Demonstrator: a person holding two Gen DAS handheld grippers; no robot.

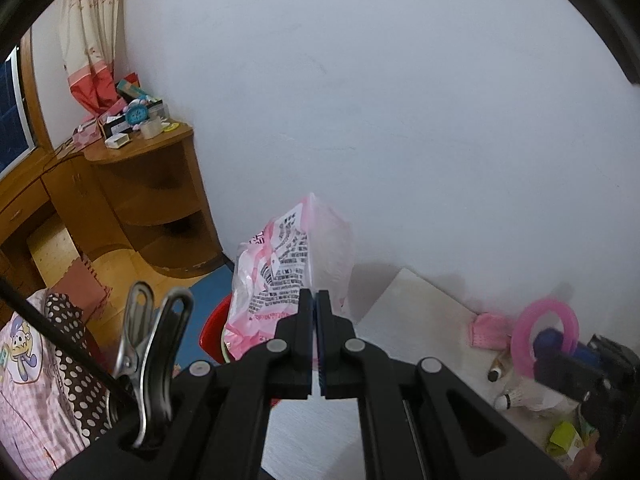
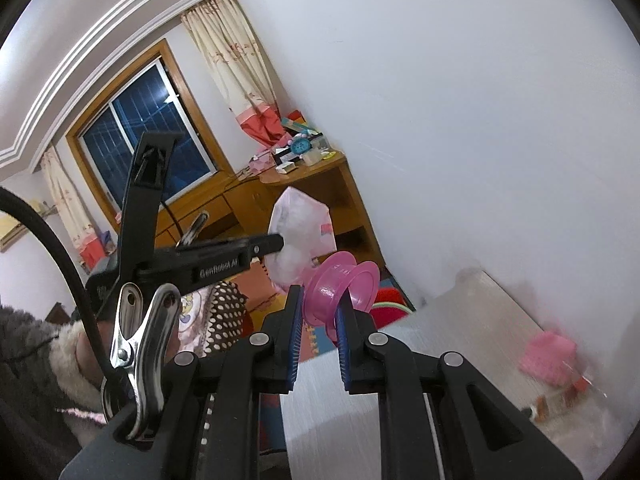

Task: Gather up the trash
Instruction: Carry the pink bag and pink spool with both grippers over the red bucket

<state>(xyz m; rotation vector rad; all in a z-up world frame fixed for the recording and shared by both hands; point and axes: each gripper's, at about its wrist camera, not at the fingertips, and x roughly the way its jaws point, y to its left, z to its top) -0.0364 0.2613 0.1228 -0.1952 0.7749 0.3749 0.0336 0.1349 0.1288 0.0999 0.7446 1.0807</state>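
Note:
My left gripper (image 1: 315,300) is shut on the edge of a pink and clear plastic bag (image 1: 280,276) with black print and holds it up in the air past the table's left edge. The bag also shows in the right wrist view (image 2: 300,236), pinched by the left gripper (image 2: 280,243). My right gripper (image 2: 318,312) is shut on a pink plastic spool (image 2: 340,286) and holds it above the table, just right of the bag. In the left wrist view the spool (image 1: 544,334) and the right gripper (image 1: 576,364) are at the far right.
A white table (image 1: 416,320) runs along the white wall. On it lie a pink pouch (image 2: 550,356), shuttlecocks (image 1: 510,398), a green carton (image 1: 564,436) and small wrappers (image 2: 560,396). A red bin (image 1: 214,334) stands on the floor under the bag. A wooden corner desk (image 1: 140,184) is far left.

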